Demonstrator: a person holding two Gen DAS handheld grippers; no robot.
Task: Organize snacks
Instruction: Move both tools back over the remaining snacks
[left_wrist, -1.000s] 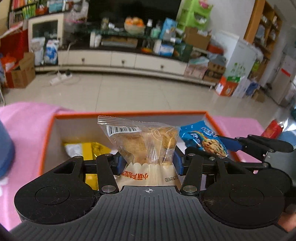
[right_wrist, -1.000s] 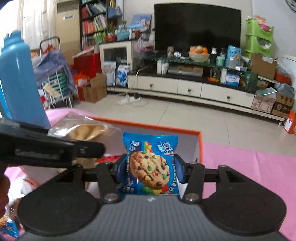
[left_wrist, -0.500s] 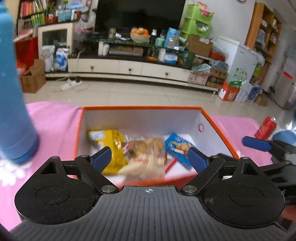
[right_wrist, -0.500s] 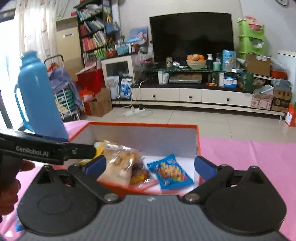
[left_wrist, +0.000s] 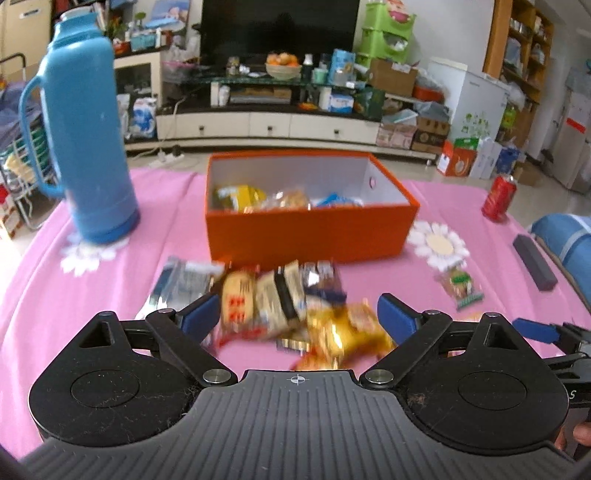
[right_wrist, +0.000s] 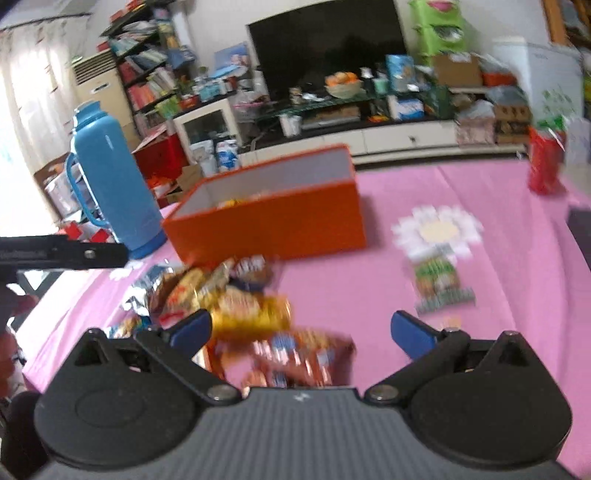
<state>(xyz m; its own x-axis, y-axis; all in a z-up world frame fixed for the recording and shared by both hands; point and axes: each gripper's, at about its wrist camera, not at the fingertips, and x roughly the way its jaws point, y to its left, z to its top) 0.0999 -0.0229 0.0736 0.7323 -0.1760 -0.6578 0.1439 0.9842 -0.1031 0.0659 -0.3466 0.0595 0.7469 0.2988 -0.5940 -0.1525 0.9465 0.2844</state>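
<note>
Left wrist: left gripper spread wide, just opened further, nothing clamped — above loose snack packets heaped before orange box. Packets light, crinkly, slippery; pinch at flat sealed edge.

Right wrist: right gripper agape, empty, just widened. Gold packet nearest; green packet apart.

Snack packets heaped before orange box.
</note>
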